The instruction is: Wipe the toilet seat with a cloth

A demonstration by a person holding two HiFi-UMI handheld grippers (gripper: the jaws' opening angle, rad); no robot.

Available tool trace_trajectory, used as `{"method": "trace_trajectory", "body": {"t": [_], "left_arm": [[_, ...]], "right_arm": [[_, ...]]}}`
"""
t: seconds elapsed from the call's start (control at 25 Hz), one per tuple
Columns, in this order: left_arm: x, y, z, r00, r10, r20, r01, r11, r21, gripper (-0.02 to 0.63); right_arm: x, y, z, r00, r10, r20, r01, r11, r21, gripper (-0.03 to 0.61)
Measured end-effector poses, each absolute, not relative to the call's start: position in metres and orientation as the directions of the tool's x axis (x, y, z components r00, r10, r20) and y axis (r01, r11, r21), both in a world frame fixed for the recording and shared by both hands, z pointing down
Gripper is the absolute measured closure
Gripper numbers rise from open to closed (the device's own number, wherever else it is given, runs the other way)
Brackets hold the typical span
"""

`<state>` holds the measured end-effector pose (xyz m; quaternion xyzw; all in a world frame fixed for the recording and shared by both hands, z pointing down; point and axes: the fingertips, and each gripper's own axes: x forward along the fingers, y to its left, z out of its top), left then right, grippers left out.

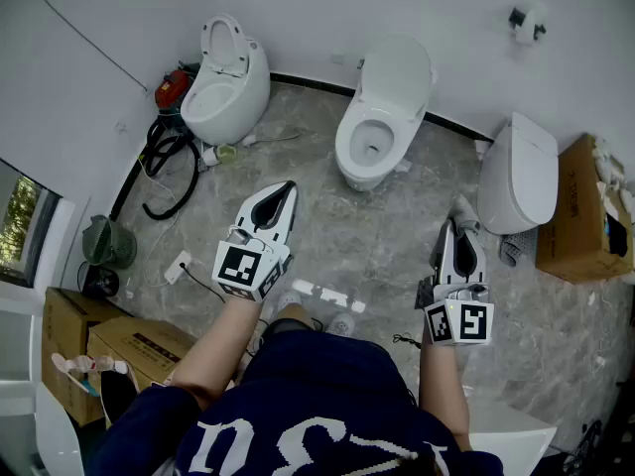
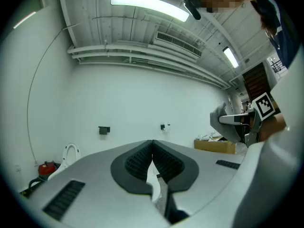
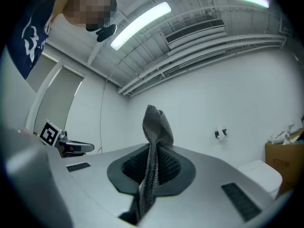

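Our right gripper (image 3: 152,151) has its jaws clamped on the grey cloth (image 3: 156,122), with a fold standing past the tips, likely ready for wiping. Our left gripper (image 2: 152,146) is closed on nothing, seemingly spare. The toilet seat (image 1: 349,157) lies well ahead of both.

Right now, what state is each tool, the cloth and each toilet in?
Left tool: shut, nothing in it.
Right tool: shut on the cloth.
Cloth: pinched, free end sticking out past the tips.
Left toilet: lid raised.
Middle toilet: lid raised, bowl open.
Right toilet: lid shut.
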<state>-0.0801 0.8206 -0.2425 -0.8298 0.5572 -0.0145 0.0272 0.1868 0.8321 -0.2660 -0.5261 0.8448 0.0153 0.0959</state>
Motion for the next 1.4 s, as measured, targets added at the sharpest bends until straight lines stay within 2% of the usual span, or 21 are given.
{"method": "trace_trajectory", "body": {"t": [0.32,1.08,1.4], "left_arm": [[-0.073,0.821,-0.244,0.390,-0.921,-0.019,-0.919,-0.388,-0.064,0.594],[-0.062,0.804,-0.246,0.378,-0.925,-0.022,-0.924,-0.376,-0.068,0.594],[-0.070,0.752,-0.235,0.395,-0.918,-0.011,-0.918,-0.395,-0.043,0.594]], "right_arm": [[0.177,0.830,-0.271,-0.446,-0.878,-0.172,-0.889,0.456,-0.022,0.554],[0.190,0.820,-0.277,-0.457,-0.867,-0.199,-0.876,0.477,-0.066,0.552],[0.179,0.769,-0.268,-0.439,-0.880,-0.183,-0.883,0.460,-0.094,0.552]]}}
